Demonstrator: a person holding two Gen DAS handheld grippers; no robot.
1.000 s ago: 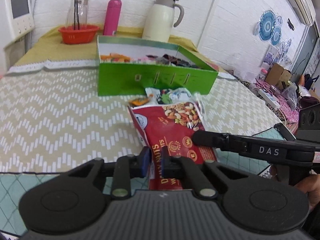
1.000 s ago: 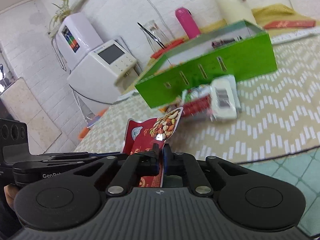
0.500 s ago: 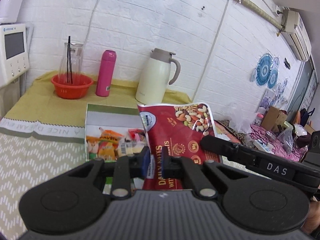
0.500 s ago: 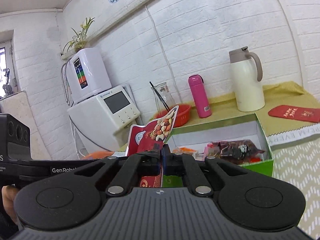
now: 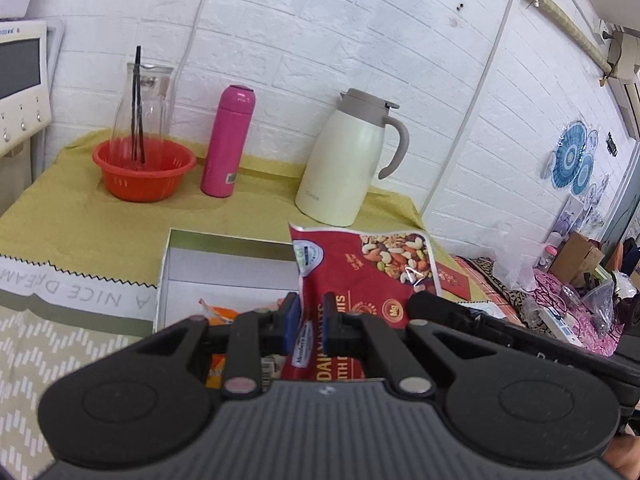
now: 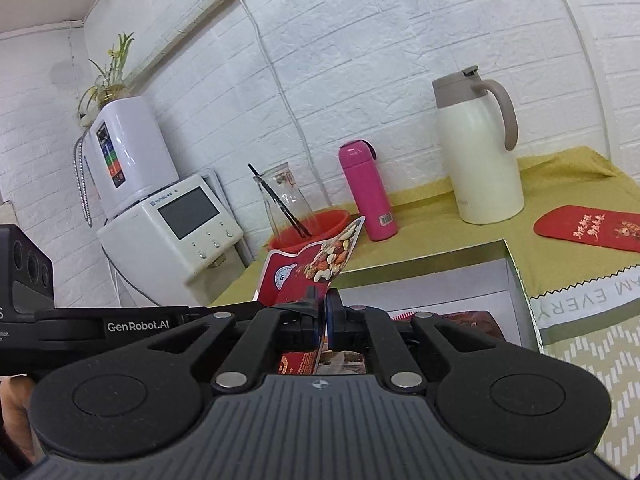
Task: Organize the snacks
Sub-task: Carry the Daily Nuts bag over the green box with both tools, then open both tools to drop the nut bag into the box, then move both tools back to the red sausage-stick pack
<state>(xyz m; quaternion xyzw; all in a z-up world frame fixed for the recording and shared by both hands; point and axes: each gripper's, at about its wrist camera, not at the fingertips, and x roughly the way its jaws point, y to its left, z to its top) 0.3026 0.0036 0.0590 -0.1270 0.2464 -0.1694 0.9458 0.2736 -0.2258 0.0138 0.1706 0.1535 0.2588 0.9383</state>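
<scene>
A red bag of mixed nuts (image 5: 360,276) stands upright in the air over the open green box (image 5: 224,264), which has a white inside. My left gripper (image 5: 310,312) is shut on the bag's lower left part. My right gripper (image 6: 322,306) is shut on the same nut bag (image 6: 316,258), seen edge-on there. The right gripper's black body crosses the left wrist view at the lower right. Orange snack packs (image 5: 218,314) lie in the box under my left fingers. Dark red packs (image 6: 476,322) lie in the box (image 6: 516,276) in the right wrist view.
Behind the box on a yellow cloth stand a cream thermos jug (image 5: 348,160), a pink bottle (image 5: 228,142) and a red basin (image 5: 142,172) with a glass carafe. A white appliance (image 6: 176,228) sits at the left. A red envelope (image 6: 588,230) lies right of the box.
Both grippers have lifted the nut bag off the table and carried it forward to above the green box. The loose snacks in front of the box have dropped out of view.
</scene>
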